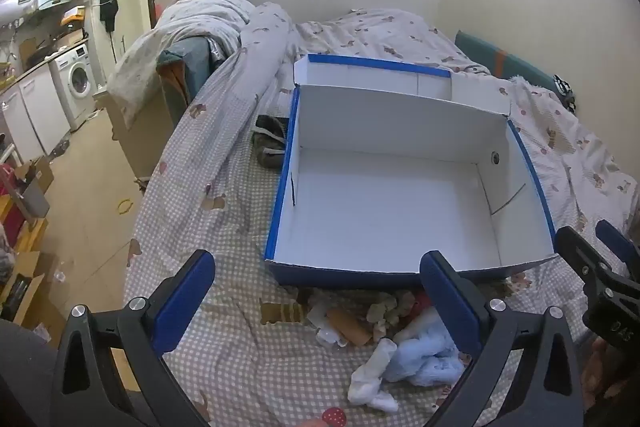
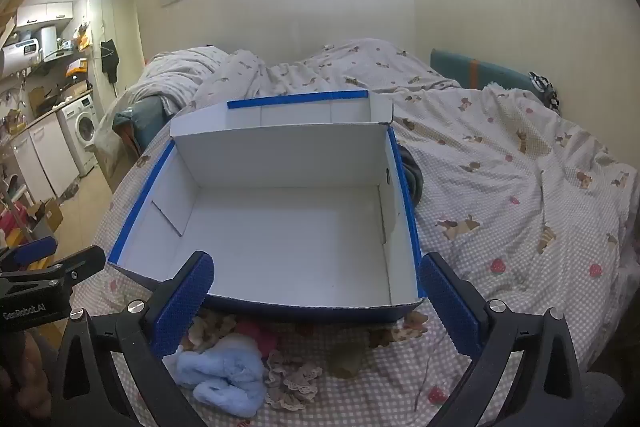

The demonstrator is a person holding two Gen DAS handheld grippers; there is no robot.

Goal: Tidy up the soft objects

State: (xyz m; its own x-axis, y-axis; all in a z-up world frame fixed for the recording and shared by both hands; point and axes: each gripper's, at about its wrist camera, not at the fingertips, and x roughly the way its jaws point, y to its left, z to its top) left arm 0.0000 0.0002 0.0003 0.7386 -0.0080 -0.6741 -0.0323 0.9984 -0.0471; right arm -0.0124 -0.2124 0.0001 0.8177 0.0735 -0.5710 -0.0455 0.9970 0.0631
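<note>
Left wrist view only, white sock (image 1: 370, 377), dark garment (image 1: 270, 143)

Studio flat: bed (image 1: 400, 35), washing machine (image 1: 78, 83)

Matt white cardboard box (image 1: 384, 211), fluffy blue cloth (image 2: 224, 375), lace-trimmed fabric (image 2: 292, 383), checked cotton bedsheet (image 1: 240, 367).

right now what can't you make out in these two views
- Dark bundle beside the box: mostly hidden by the box wall in both views.
- Pile of soft items: partly covered by the left tongs; pieces too tangled to count.
- Red item: mostly buried under blue fleece.
</note>
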